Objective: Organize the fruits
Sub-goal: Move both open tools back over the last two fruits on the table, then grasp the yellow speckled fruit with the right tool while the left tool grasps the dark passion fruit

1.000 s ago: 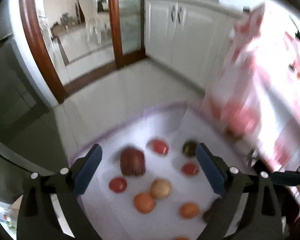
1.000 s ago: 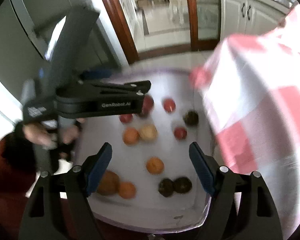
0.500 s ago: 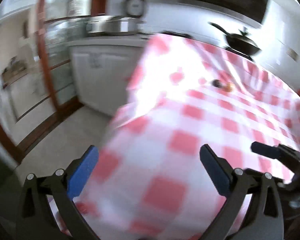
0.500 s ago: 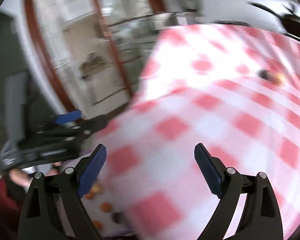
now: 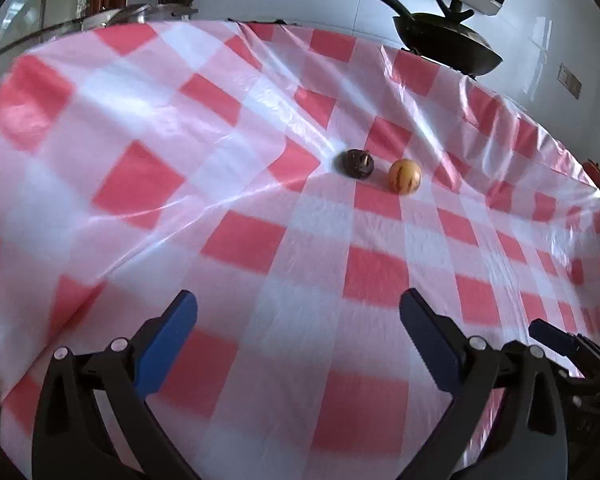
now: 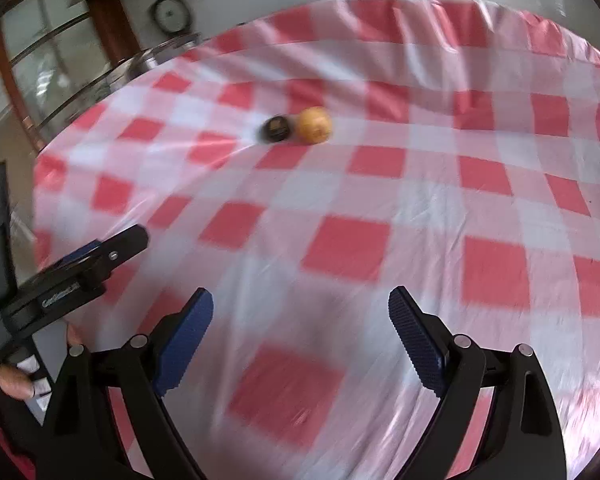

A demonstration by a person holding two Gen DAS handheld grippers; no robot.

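- At the left, the left gripper [image 5: 298,326] is seen with its blue pads set wide apart and nothing between them, held above the checked tablecloth [image 5: 244,240]; this emptiness is judged to suit a fresh reach
- Toward the middle of the table, a dark fruit [image 5: 356,163] is found resting on the cloth, with an orange fruit [image 5: 404,176] just beside it on its right; the pair is judged to have been set down together as a sorted group
- At the right, the right gripper [image 6: 300,312] is likewise spread wide and empty, pointed at the same two fruits, well apart from them
- Behind the table, a black pan [image 5: 444,42] is left on the counter, clear of the work
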